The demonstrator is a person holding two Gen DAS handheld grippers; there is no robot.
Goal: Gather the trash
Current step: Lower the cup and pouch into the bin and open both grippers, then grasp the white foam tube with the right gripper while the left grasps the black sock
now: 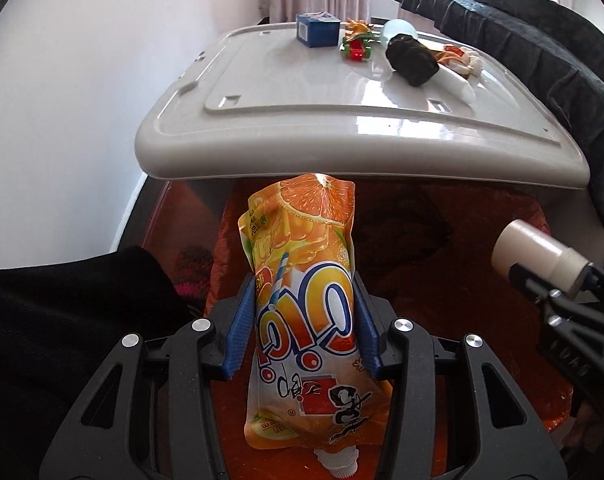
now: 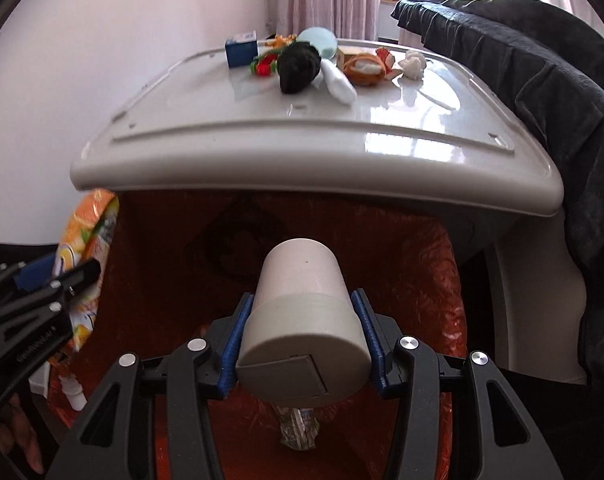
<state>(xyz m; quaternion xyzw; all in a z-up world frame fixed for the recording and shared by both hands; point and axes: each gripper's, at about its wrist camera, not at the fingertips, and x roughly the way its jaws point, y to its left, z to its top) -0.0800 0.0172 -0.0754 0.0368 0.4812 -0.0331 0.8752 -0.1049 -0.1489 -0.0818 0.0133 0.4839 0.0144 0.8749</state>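
My left gripper (image 1: 303, 320) is shut on an orange juice pouch (image 1: 302, 280), cap end toward the camera, held over an orange-lined trash bag (image 1: 441, 280). My right gripper (image 2: 302, 340) is shut on a white cylindrical container (image 2: 302, 312), also over the orange bag (image 2: 413, 280). A crumpled clear bottle (image 2: 298, 428) lies in the bag below it. The container shows at the right of the left wrist view (image 1: 533, 252); the pouch shows at the left of the right wrist view (image 2: 86, 240).
A white plastic lid surface (image 1: 341, 120) lies beyond the bag, bearing a blue carton (image 1: 317, 29), a red-green toy (image 1: 355, 50), a black bundle (image 1: 411, 60) and white pieces (image 2: 339, 82). A dark cloth (image 2: 541, 80) drapes at the right. A white wall stands left.
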